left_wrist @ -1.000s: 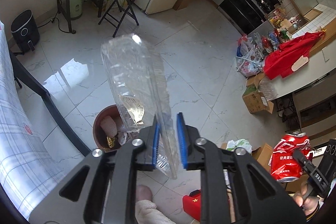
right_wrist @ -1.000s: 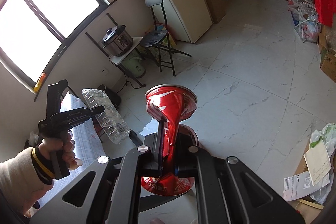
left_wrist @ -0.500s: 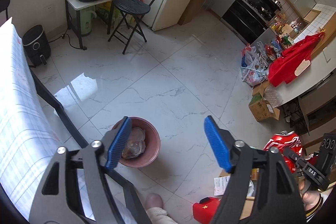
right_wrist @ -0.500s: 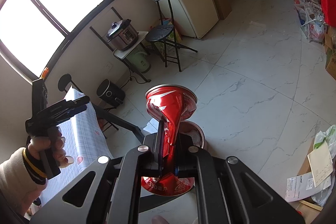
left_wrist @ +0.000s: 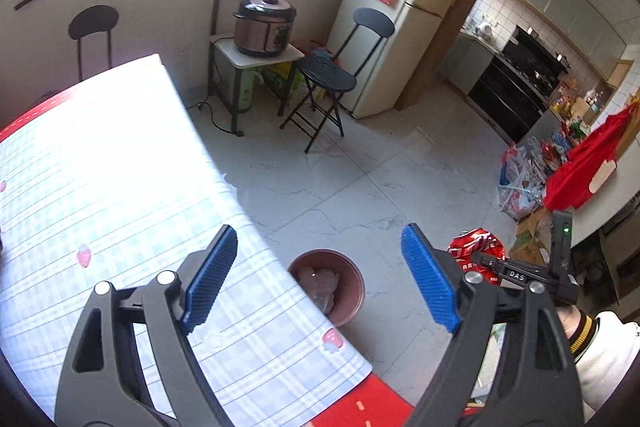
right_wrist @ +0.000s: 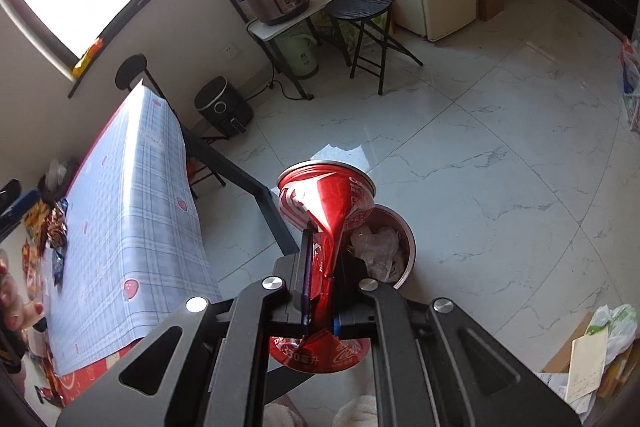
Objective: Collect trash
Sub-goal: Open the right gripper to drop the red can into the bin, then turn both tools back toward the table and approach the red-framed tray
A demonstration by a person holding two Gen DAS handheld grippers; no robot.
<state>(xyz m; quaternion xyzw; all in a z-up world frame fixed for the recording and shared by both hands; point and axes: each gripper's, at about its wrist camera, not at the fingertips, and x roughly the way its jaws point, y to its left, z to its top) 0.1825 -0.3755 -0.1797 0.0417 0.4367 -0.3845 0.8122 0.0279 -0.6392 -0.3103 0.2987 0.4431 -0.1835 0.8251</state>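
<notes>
My left gripper (left_wrist: 320,275) is open and empty, held above the corner of the checked tablecloth table (left_wrist: 120,187). The brown trash bin (left_wrist: 352,283) stands on the floor past the table edge, with a clear plastic bottle (left_wrist: 320,279) and other trash inside. My right gripper (right_wrist: 320,283) is shut on a crushed red soda can (right_wrist: 328,203), held just above the bin (right_wrist: 404,247). The can also shows at the right of the left wrist view (left_wrist: 476,247). Snack wrappers (right_wrist: 48,223) lie on the table's left end.
A black folding chair (left_wrist: 328,79), a small stand with a pressure cooker (left_wrist: 264,27), a fridge (left_wrist: 396,43) and an air fryer (right_wrist: 222,105) stand along the far wall. Bags and cardboard boxes (left_wrist: 528,179) sit at the right. Black table legs (right_wrist: 256,195) run near the bin.
My left gripper opened and dropped the clear plastic bottle into the bin, then rose and swung left over the table. My right gripper, still holding the can, moved closer over the bin.
</notes>
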